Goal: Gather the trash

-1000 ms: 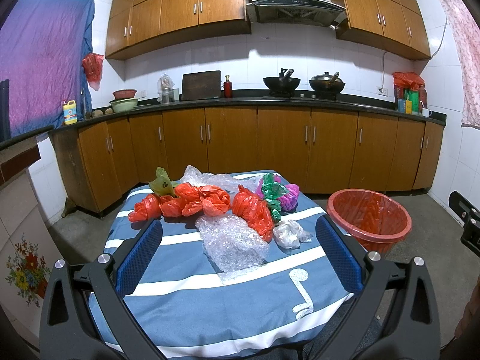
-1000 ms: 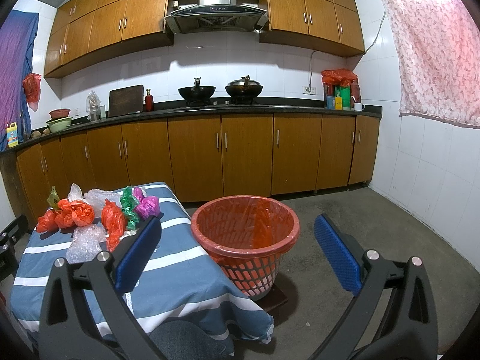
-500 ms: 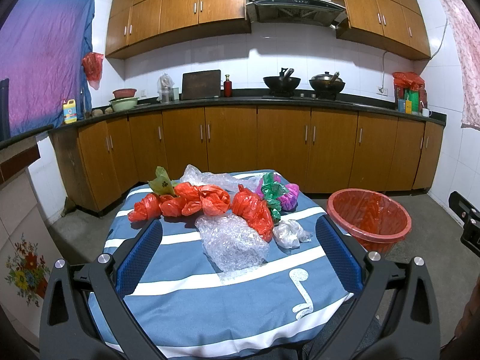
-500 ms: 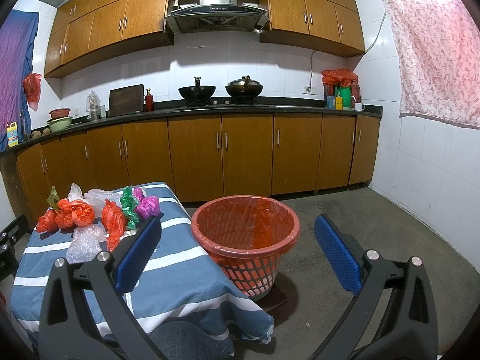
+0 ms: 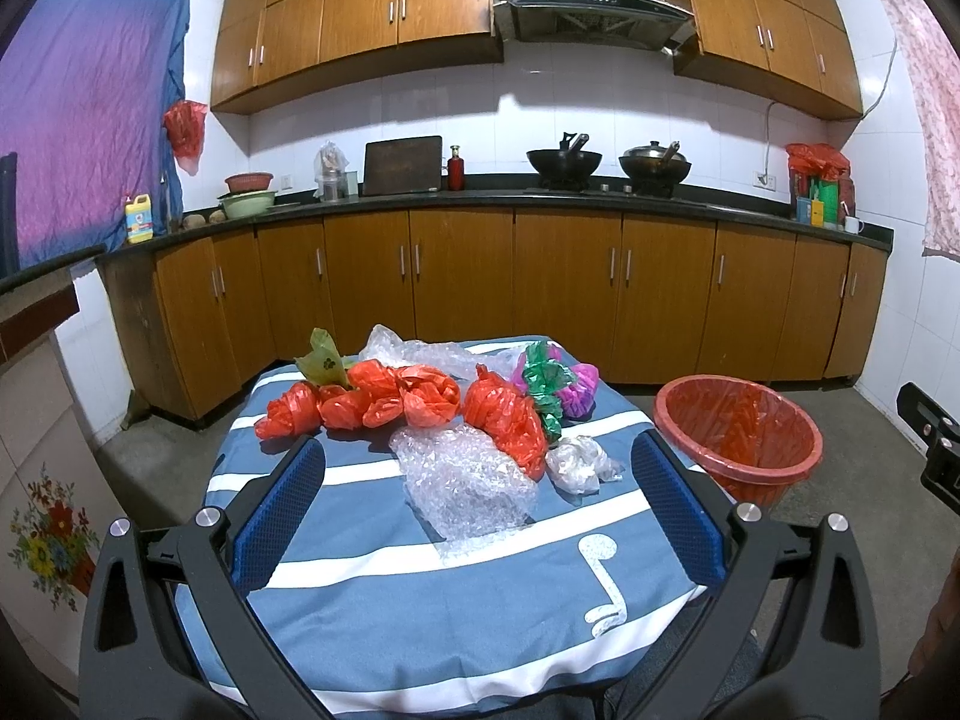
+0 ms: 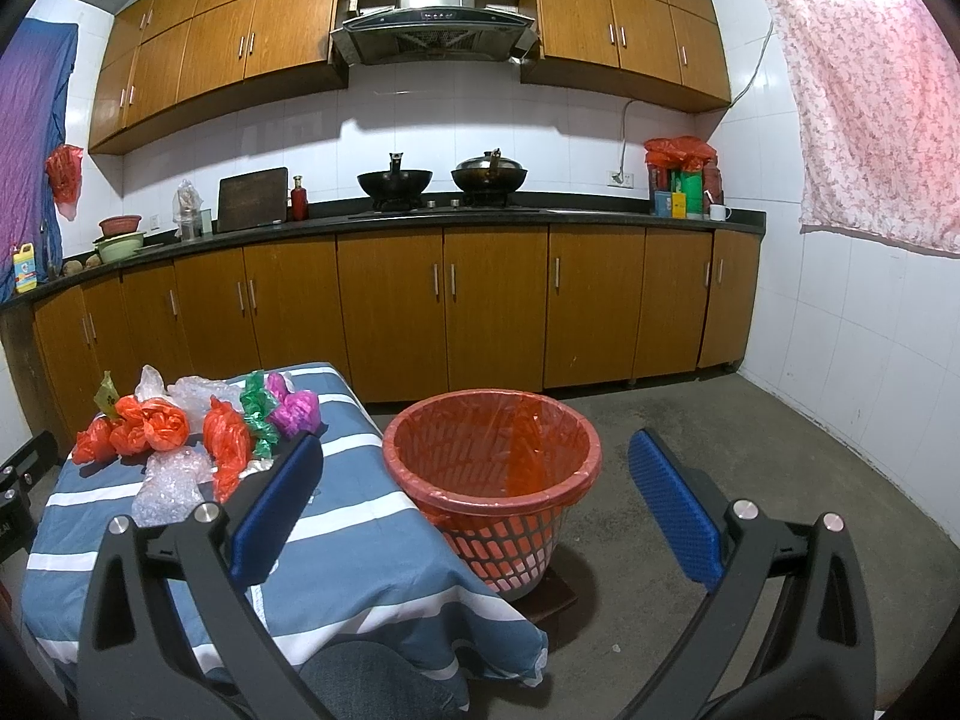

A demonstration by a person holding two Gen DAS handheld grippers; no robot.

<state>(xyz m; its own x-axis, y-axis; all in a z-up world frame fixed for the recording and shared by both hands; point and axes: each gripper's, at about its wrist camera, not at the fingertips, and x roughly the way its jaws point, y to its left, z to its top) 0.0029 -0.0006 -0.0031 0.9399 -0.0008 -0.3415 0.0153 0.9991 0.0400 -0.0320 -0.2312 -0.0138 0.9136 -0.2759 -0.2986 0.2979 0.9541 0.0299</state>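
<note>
Trash lies in a loose heap on the far half of a table covered with a blue-and-white striped cloth (image 5: pixel 384 618): a row of crumpled red plastic bags (image 5: pixel 360 402), another red bag (image 5: pixel 507 423) to their right, a sheet of clear bubble wrap (image 5: pixel 465 480) nearest the camera, a small white crumpled bag (image 5: pixel 579 462), a green foil wrapper (image 5: pixel 543 387) touching a magenta bag (image 5: pixel 579 393), an olive-green wrapper (image 5: pixel 324 363) at the left end, and more clear plastic (image 5: pixel 414 351) at the back. The left gripper (image 5: pixel 477 501) hovers above the near part of the table, its blue-padded fingers spread wide and holding nothing, with the bubble wrap seen between them. The right gripper (image 6: pixel 474 498) is likewise spread and empty, held off the table's right side and facing the red basket (image 6: pixel 492 474), which stands on the floor just beside the table and is lined with a red bag; whether anything lies in it cannot be told for sure. Wooden cabinets (image 6: pixel 498 312) and a dark countertop (image 6: pixel 420 219) run along the back wall.
</note>
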